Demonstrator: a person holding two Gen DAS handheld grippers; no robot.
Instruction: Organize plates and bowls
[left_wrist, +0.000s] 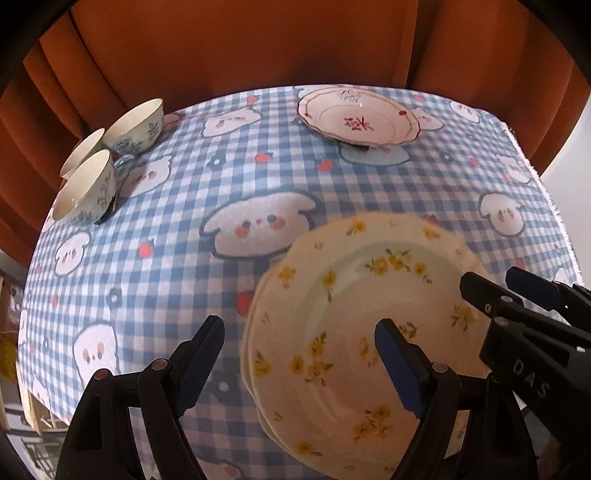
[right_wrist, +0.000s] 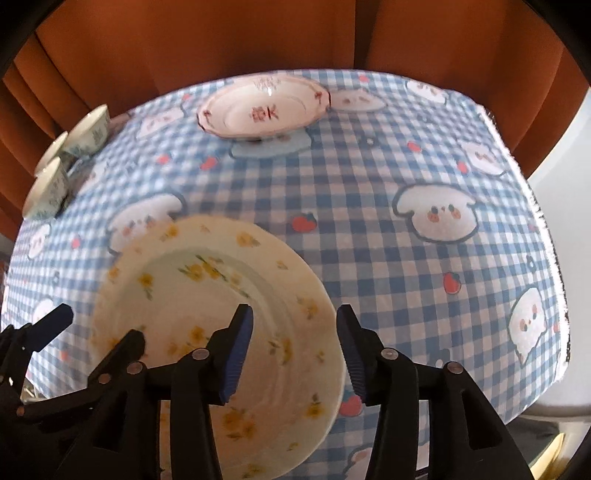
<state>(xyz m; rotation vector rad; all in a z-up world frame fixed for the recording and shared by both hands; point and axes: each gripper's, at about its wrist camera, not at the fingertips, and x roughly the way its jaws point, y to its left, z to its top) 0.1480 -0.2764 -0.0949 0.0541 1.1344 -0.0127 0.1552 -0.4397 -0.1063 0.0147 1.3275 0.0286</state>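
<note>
From the left wrist, the left gripper (left_wrist: 299, 354) stands wide with nothing between its pads — it straddles the near-left rim of the yellow-flowered plates (left_wrist: 354, 332), a stack lying flat on the checked tablecloth (left_wrist: 177, 229). The red-patterned plate (left_wrist: 358, 116) sits well apart at the far edge, the three bowls (left_wrist: 107, 155) far left.

From the right wrist, the right gripper (right_wrist: 295, 354) is partly open and empty — the stack's right rim lies between its fingers, untouched. Both hands sit equally close to the stack; the red-patterned plate lies straight ahead, probably next.
</note>
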